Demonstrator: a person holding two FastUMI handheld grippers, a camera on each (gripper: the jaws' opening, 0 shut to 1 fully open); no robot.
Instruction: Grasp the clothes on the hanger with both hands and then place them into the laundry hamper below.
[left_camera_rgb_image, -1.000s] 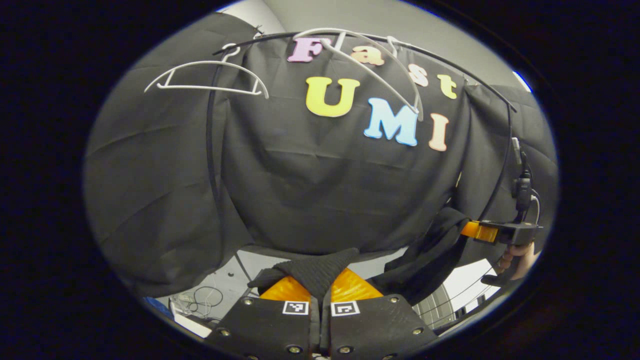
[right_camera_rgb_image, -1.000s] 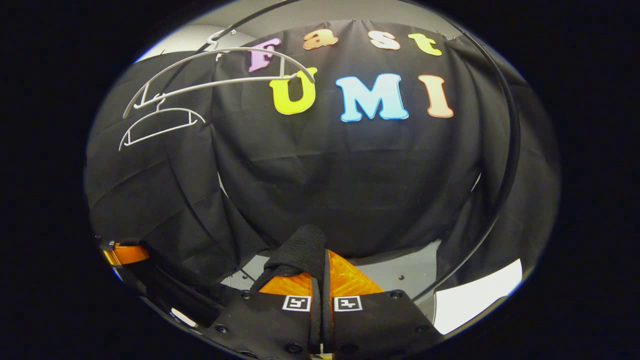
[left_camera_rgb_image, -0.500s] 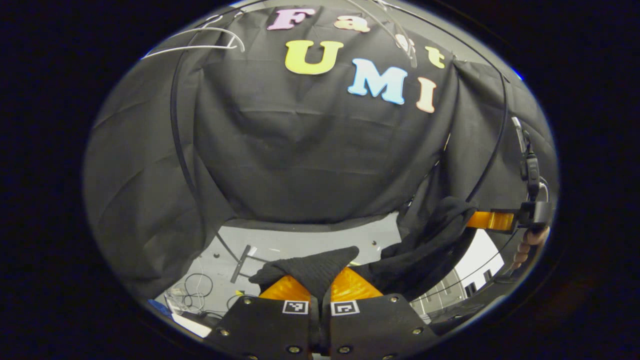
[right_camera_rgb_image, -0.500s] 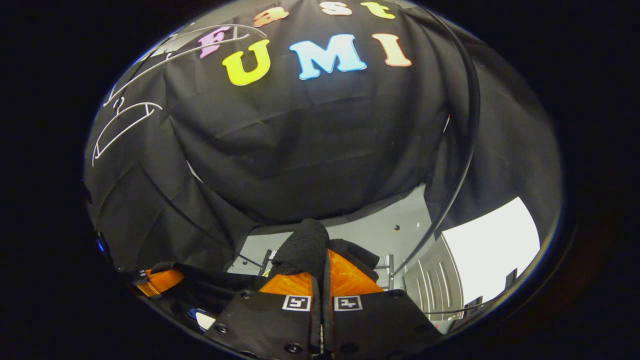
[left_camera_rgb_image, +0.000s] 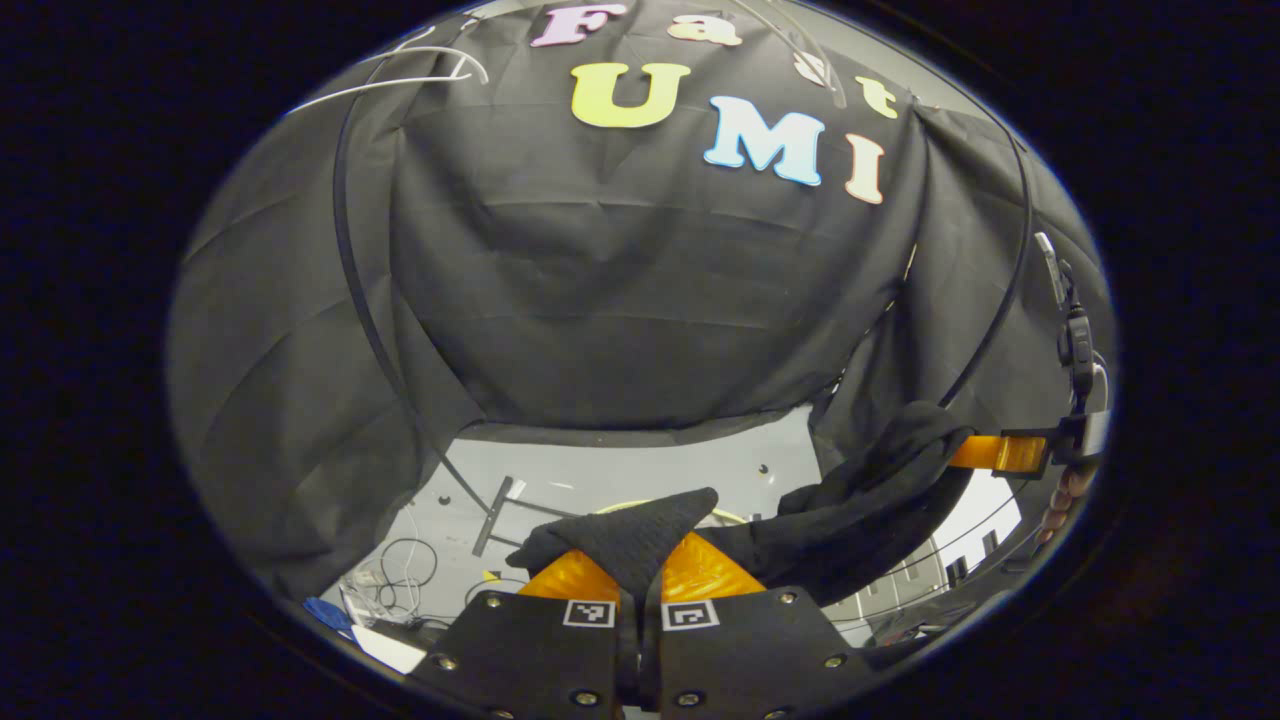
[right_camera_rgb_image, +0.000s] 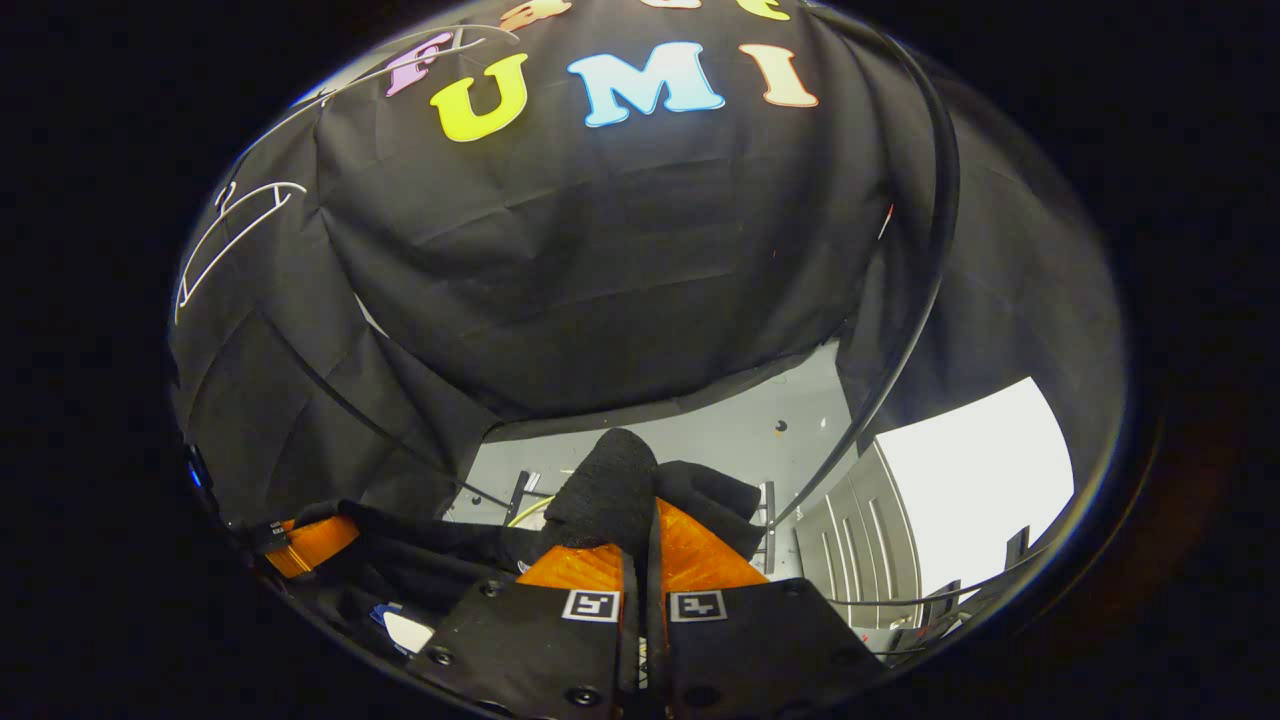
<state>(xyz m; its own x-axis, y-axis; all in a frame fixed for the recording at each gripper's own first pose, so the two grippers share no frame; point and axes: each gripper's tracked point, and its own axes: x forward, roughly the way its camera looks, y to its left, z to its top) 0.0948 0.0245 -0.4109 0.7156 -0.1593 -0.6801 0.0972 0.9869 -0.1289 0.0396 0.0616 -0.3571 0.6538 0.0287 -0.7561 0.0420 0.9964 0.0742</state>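
Now both tools hold one black garment (left_camera_rgb_image: 850, 510) off the hanger, strung between them in open air in front of the booth cloth. In the left gripper view the left tool (left_camera_rgb_image: 640, 575) has its orange fingers (left_camera_rgb_image: 575, 578) pressed together with almost no gap, a pointed fold of the knit cloth standing up from the pinch; from there the garment runs right in a sagging band to the right tool (left_camera_rgb_image: 975, 452), seen side-on near the right edge with a hand (left_camera_rgb_image: 1060, 500) below it. In the right gripper view the right tool (right_camera_rgb_image: 640, 560) is likewise closed tight on a rounded bunch of the garment (right_camera_rgb_image: 610, 485), and the rest of the cloth trails down and left toward the left tool (right_camera_rgb_image: 310, 540) at the lower left edge. White hangers (left_camera_rgb_image: 400, 75) hang bare on the black rail (left_camera_rgb_image: 350, 260) at the upper left, well above both tools. Below the cloth's lower hem lies pale floor (left_camera_rgb_image: 620, 475) with loose cables (left_camera_rgb_image: 400, 580) at the left. A thin yellowish rim (left_camera_rgb_image: 720, 515) peeps out just behind the left tool's fold; what it belongs to cannot be told. Room is open ahead and below the tools; the rail's curved posts stand to either side.
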